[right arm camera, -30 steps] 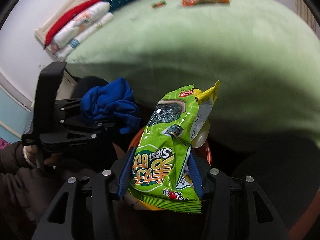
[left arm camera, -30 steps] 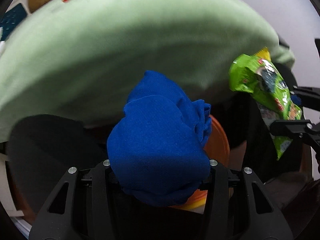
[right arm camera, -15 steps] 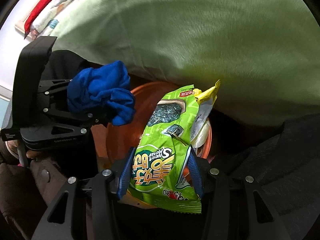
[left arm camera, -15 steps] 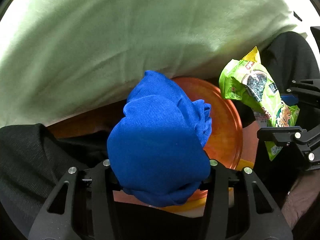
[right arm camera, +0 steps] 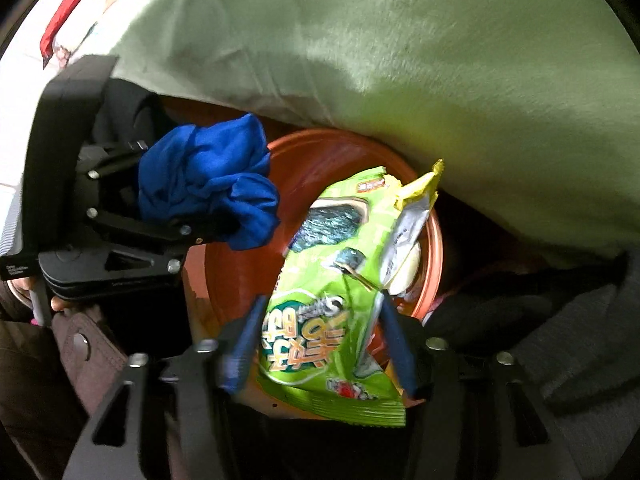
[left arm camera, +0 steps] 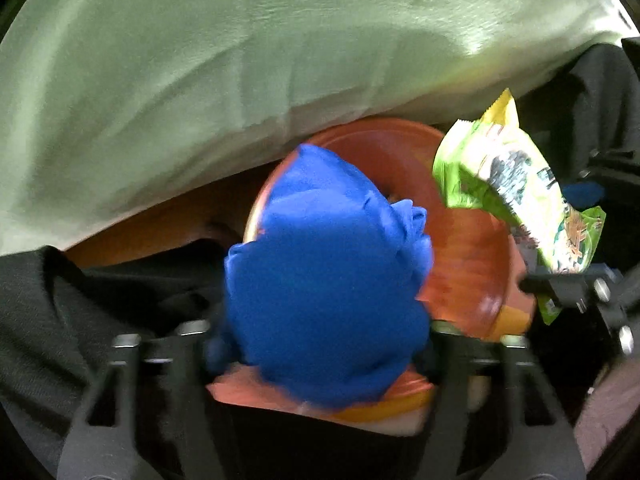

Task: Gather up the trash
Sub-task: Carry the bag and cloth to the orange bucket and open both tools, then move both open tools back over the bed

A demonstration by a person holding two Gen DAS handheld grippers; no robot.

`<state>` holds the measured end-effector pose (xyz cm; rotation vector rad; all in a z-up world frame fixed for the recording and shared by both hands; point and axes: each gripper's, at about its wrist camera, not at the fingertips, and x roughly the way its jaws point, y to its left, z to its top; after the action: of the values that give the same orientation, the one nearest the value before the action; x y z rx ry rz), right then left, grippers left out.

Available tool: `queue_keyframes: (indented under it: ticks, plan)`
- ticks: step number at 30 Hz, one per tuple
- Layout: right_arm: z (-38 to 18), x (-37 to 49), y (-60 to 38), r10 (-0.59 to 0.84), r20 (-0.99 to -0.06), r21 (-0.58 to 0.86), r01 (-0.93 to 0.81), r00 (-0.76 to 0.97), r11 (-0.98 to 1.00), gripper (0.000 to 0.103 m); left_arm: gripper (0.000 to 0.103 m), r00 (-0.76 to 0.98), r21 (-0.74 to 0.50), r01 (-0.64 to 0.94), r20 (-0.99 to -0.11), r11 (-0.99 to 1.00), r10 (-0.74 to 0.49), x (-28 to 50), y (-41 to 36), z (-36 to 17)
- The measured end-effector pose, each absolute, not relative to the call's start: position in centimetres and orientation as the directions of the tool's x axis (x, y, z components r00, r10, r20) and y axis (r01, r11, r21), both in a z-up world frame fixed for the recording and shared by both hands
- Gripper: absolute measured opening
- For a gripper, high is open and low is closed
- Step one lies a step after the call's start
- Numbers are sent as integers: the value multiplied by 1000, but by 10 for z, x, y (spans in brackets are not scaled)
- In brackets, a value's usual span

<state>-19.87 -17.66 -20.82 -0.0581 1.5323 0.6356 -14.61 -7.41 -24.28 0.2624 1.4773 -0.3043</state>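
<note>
My left gripper (left arm camera: 324, 344) is shut on a crumpled blue cloth (left arm camera: 324, 280) and holds it over the near-left rim of a round orange bin (left arm camera: 468, 256). My right gripper (right arm camera: 320, 344) is shut on a green snack bag (right arm camera: 332, 292), held over the same orange bin (right arm camera: 320, 160). In the right wrist view the left gripper (right arm camera: 208, 224) and the blue cloth (right arm camera: 208, 184) sit at the bin's left rim. In the left wrist view the snack bag (left arm camera: 516, 192) hangs over the bin's right side.
A light green blanket (left arm camera: 240, 60) covers the bed above the bin and overhangs its far rim (right arm camera: 440, 60). Dark clothing (left arm camera: 60, 312) lies at the left and right (right arm camera: 560, 340). A red and white bundle (right arm camera: 72, 12) lies at top left.
Both grippers have dropped lower and tilted down toward the orange bin, which now fills more of both views. The cloth and the snack bag remain gripped.
</note>
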Motion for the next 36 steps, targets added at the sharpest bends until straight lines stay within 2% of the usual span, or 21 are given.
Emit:
queue_keyframes:
  ticks: [11,21,30,36]
  plan:
    - [-208,-197,-176,328,-943,321,-420,-59,849,79,86,44,-82,264,-994,961,-96,-131,-53,-241]
    - [-184,-207,-179,324,-946,293,-438,-4,850,82,86,115,-114,236,-983,965,-144,-151,-44,-220]
    - [-137,-214,-175,368,-925,274,-503,97,820,82,86,283,-76,264,-947,962,-152,-166,-39,-177]
    - [-87,-205,-182,425,-872,244,-537,243,807,84,87,528,26,185,-846,982,-77,-155,-9,-112]
